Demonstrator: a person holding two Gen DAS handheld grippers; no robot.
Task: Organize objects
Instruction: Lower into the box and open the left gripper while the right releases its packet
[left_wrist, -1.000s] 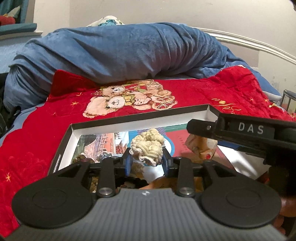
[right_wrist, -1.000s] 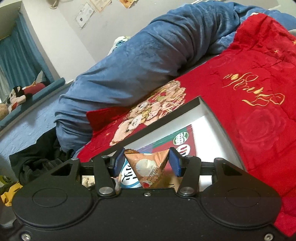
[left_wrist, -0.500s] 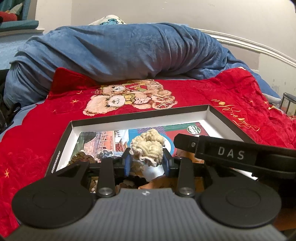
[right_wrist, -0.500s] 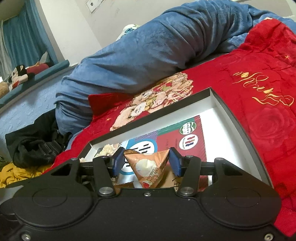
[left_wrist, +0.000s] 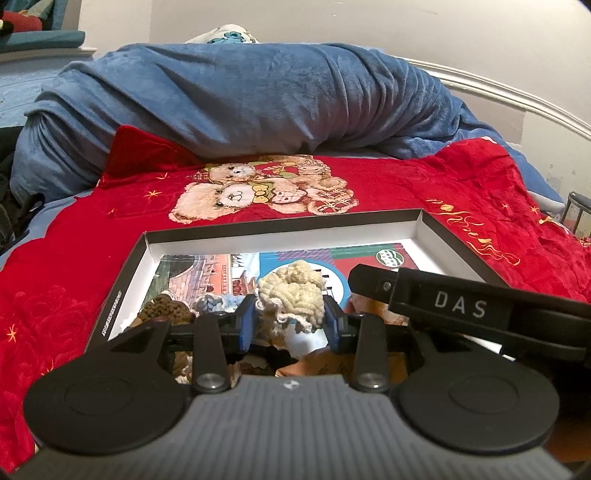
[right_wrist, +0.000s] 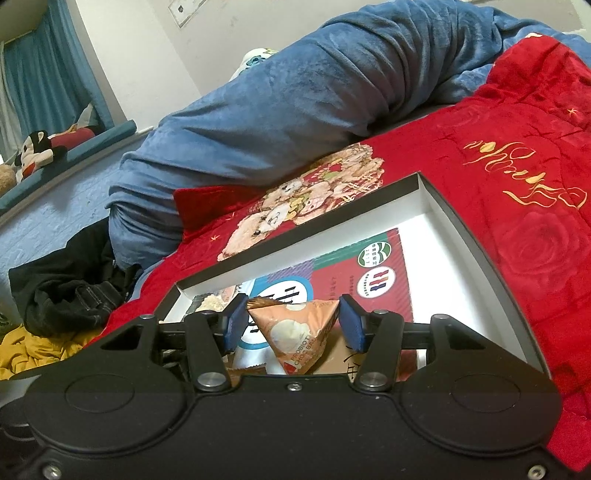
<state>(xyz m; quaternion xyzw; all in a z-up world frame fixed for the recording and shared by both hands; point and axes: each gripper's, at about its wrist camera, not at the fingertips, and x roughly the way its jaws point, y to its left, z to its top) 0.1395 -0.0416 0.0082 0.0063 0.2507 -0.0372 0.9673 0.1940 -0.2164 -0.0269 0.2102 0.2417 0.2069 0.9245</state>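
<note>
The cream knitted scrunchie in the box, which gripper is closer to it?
Left. The cream scrunchie sits between the left gripper's fingers, which have just been opening. The right gripper brackets a triangular snack packet instead, off to the scrunchie's right.

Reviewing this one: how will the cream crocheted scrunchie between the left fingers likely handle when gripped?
The cream scrunchie looks like soft, bunched yarn, so it will probably squash and flop rather than hold shape. It seems light for its bulk. Its loopy texture should grip the left gripper pads, whose jaws have just been opening around it, and loose threads might snag.
</note>
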